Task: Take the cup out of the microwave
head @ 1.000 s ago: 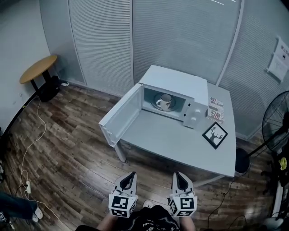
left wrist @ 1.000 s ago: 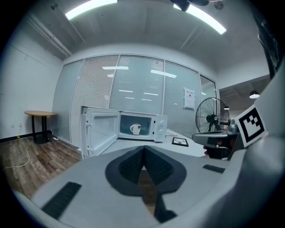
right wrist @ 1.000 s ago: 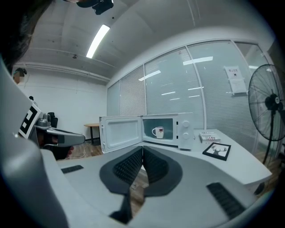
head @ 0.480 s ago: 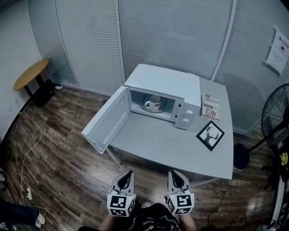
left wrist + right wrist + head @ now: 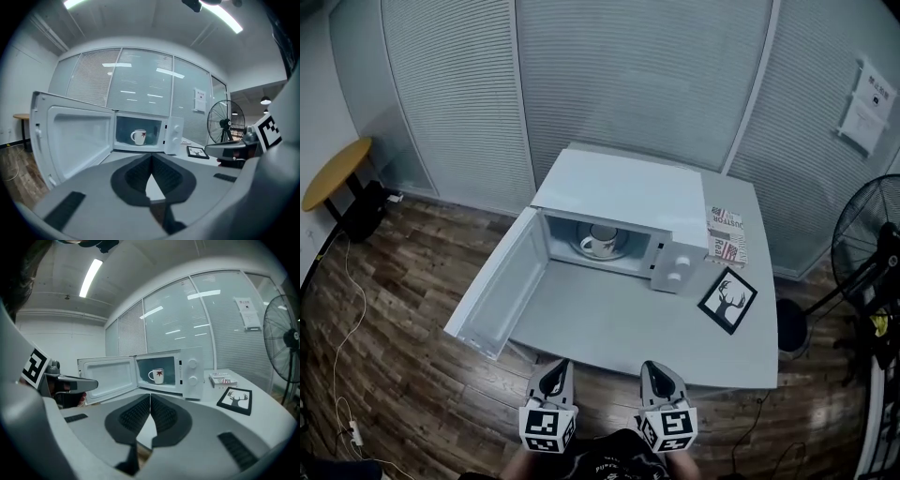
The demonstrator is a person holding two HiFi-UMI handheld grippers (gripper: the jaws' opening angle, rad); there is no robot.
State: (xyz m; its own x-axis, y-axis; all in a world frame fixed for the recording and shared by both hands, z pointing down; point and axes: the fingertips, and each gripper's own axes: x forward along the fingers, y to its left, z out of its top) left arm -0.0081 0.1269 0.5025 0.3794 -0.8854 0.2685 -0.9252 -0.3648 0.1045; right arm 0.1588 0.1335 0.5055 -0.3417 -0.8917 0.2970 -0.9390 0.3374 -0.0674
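Observation:
A white microwave (image 5: pixel 628 192) stands on a grey table (image 5: pixel 675 337) with its door (image 5: pixel 492 291) swung wide to the left. Inside it a white cup (image 5: pixel 602 240) with a red leaf print rests on the turntable; the cup (image 5: pixel 138 136) also shows in the left gripper view, and the cup (image 5: pixel 157 375) in the right gripper view. My left gripper (image 5: pixel 554 376) and right gripper (image 5: pixel 657 375) hang side by side at the table's near edge, well short of the microwave. Both have their jaws shut with nothing between them.
A black-framed deer picture (image 5: pixel 727 300) lies right of the microwave, with a printed box (image 5: pixel 727 236) behind it. A standing fan (image 5: pixel 872 253) is at the right, a round wooden side table (image 5: pixel 333 173) at the far left. Cables run over the wooden floor (image 5: pixel 384 319).
Both grippers and the head view have moved forward toward the table. The microwave and cup sit nearer and lower in the head view than a second ago. Both jaws stayed shut.

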